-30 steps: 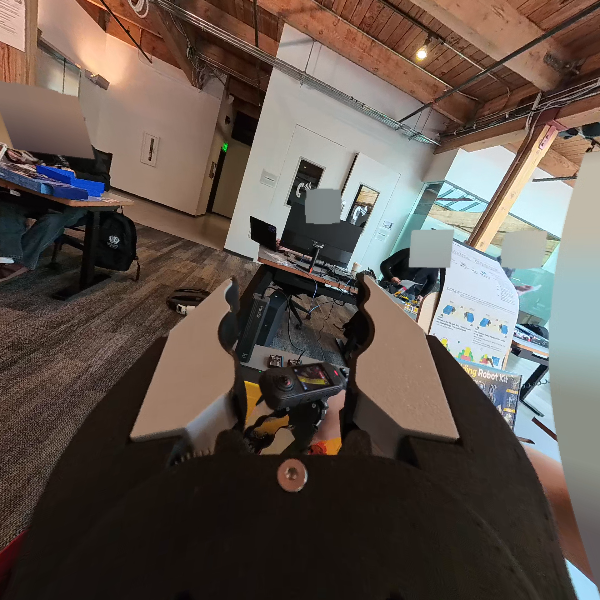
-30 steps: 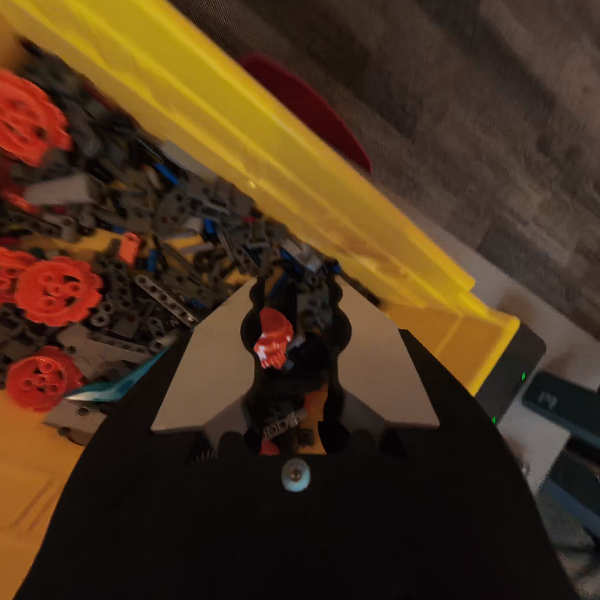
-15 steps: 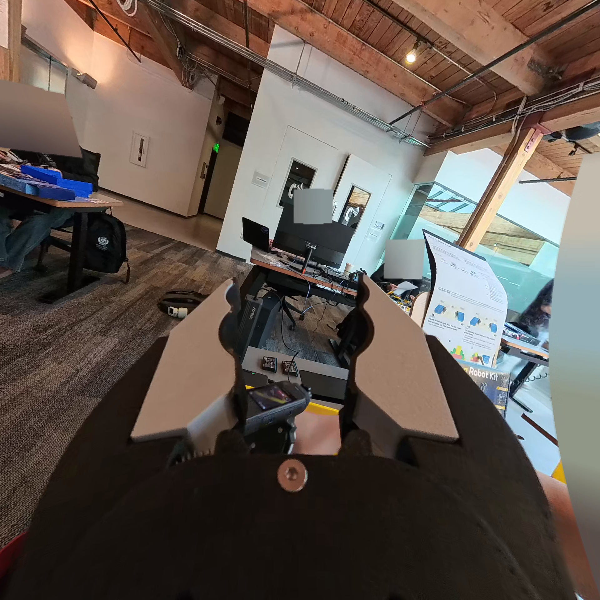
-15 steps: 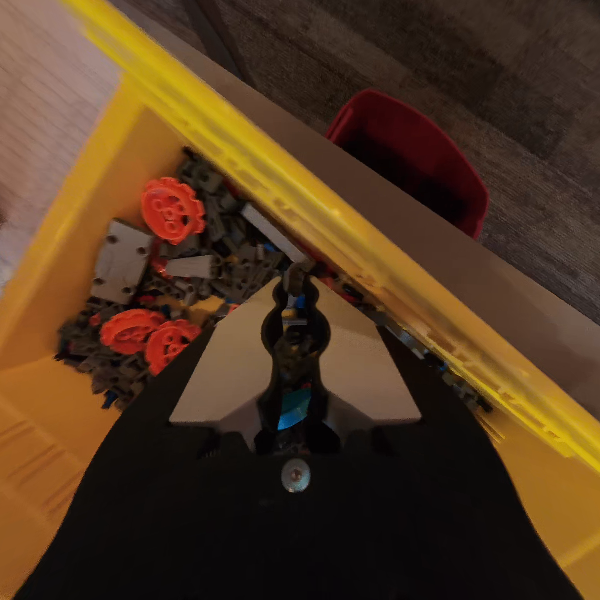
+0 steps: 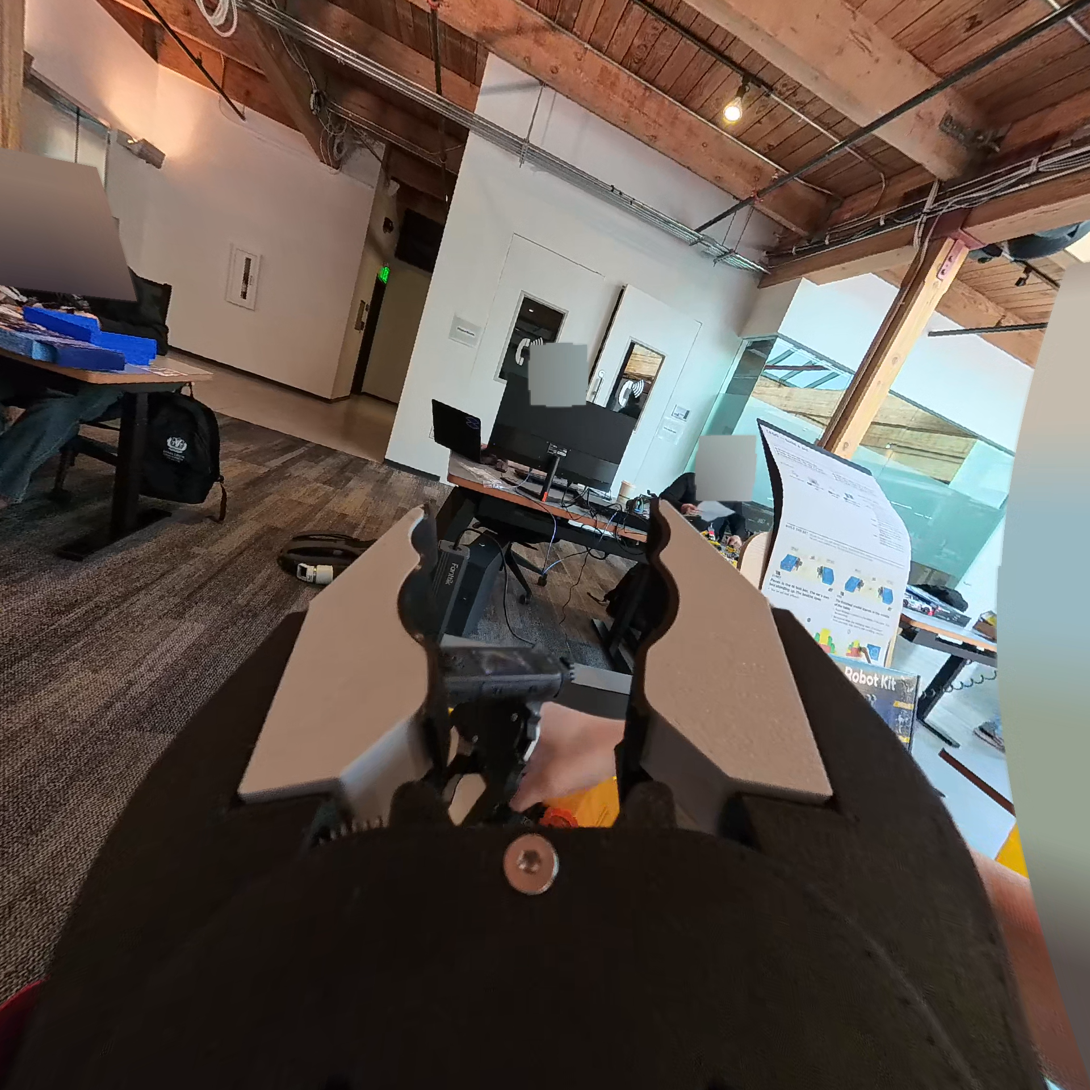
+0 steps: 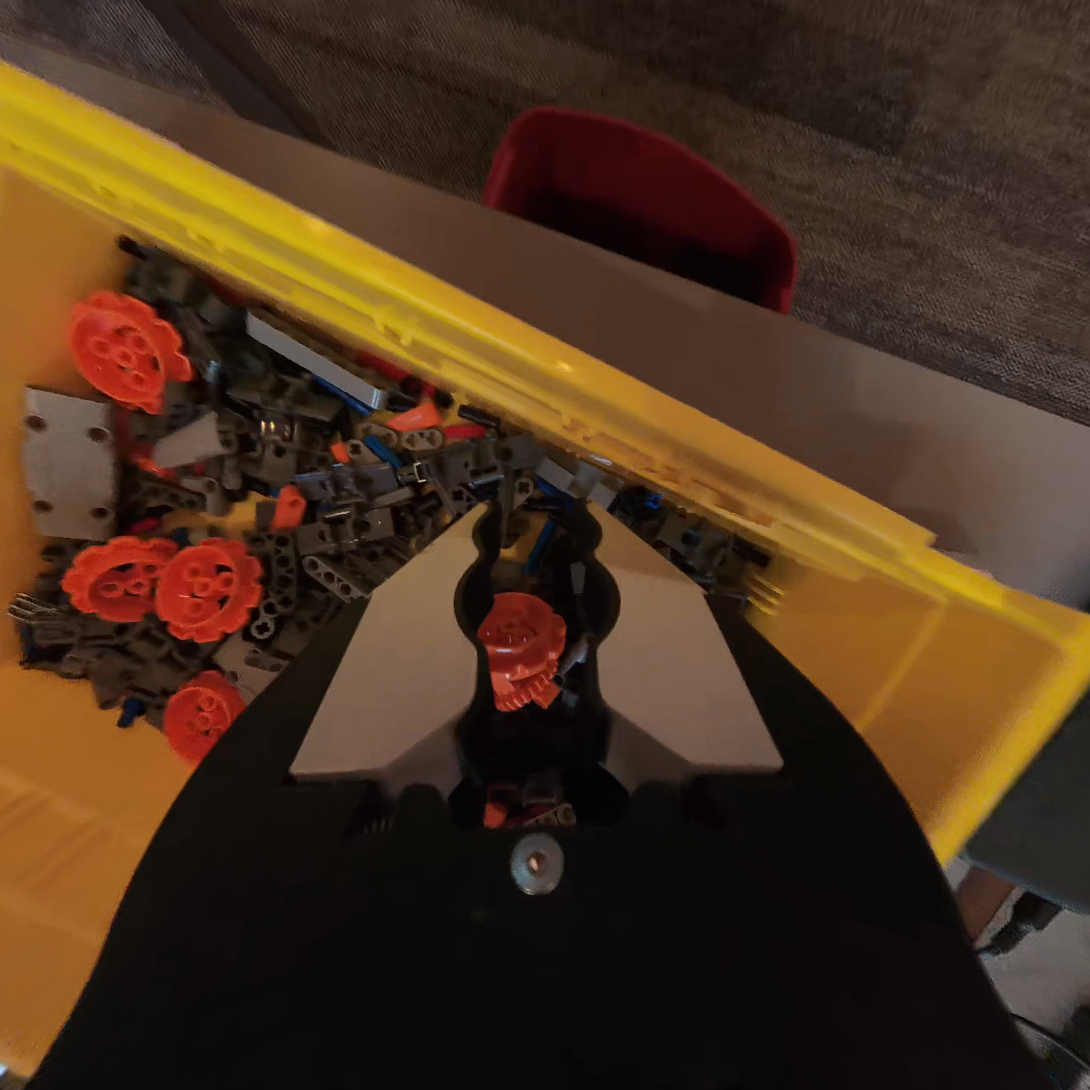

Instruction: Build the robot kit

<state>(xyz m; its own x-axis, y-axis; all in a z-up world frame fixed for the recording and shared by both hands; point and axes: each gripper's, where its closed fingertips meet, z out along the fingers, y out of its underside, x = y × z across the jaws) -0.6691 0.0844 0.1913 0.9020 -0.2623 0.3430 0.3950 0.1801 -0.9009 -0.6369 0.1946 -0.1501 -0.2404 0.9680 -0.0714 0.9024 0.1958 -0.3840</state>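
Left wrist view: the left gripper (image 5: 539, 519) is raised, aimed across the office toward a desk with a monitor (image 5: 560, 439) at 12 o'clock, fingers spread wide, holding nothing.

Right wrist view: the right gripper (image 6: 539, 513) points down into a yellow bin (image 6: 531, 377), fingers partly apart. A red gear (image 6: 522, 655) sits between them; contact cannot be told. The bin's long axis runs 10 to 4 o'clock.

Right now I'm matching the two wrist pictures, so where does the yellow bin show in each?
Left wrist view: only a sliver of the yellow bin, low between the fingers of the left gripper.
Right wrist view: the yellow bin spans the frame, its rim running diagonally from upper left to right.
Shared landmark: the grey carpet, left there, top here.
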